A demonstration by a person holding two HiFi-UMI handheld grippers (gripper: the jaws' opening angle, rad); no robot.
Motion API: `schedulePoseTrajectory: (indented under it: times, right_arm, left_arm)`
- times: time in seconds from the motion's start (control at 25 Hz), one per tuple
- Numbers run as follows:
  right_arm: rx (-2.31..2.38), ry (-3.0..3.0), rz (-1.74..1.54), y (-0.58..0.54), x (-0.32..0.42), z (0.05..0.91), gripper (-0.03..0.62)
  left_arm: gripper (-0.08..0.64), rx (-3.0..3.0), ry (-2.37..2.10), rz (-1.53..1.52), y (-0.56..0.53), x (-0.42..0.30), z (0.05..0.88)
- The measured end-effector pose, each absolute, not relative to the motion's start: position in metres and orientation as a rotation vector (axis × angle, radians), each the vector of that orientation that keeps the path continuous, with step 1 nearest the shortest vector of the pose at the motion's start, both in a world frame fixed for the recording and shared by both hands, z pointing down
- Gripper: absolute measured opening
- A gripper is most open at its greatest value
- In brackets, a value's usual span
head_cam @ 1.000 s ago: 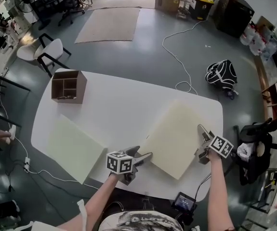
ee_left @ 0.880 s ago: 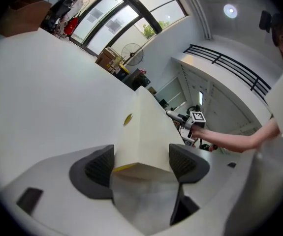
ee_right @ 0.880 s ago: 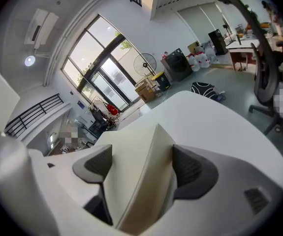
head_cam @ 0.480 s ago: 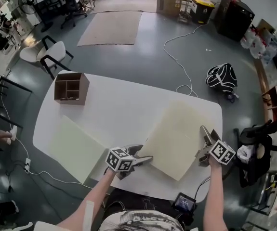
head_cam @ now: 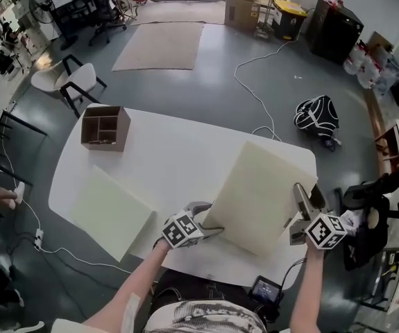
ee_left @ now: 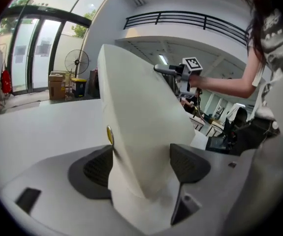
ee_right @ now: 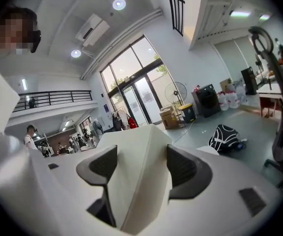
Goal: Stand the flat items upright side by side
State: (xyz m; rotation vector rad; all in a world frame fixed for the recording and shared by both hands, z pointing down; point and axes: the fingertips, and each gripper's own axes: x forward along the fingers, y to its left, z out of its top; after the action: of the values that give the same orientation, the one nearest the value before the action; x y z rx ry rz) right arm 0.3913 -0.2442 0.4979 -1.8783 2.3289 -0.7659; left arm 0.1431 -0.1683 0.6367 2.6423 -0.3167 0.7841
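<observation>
Cream board [head_cam: 255,186] leans tilted off the white table [head_cam: 178,151], lower right, clamped by the left gripper [head_cam: 208,225] (jaws just eased wider) and the right gripper [head_cam: 304,198], jaws just closing. A second board [head_cam: 109,210] lies flat, lower left.

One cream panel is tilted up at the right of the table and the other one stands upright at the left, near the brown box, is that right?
Not quite: the left panel lies flat on the table, not upright, as the head view shows. The right panel is tilted up, and the brown box is near the flat one.
</observation>
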Motion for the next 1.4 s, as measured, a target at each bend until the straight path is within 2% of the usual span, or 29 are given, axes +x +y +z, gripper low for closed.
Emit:
schedulePoseTrajectory:
  times: [0.64, 1.12, 1.4]
  right_arm:
    - [-1.760, 2.414, -0.489, -0.165, 0.357, 0.410, 0.259]
    - [-1.673, 2.621, -0.379, -0.103, 0.318, 0.398, 0.247]
    - [-1.614, 2.712, -0.349, -0.085, 0.306, 0.397, 0.244]
  left_arm:
    - [0.368, 2.821, -0.431, 1.066, -0.182, 0.146, 0.635]
    - [0.368, 2.794, -0.541, 1.214, -0.174, 0.139, 0.644]
    - [0.359, 2.732, -0.640, 1.182, -0.166, 0.133, 0.644]
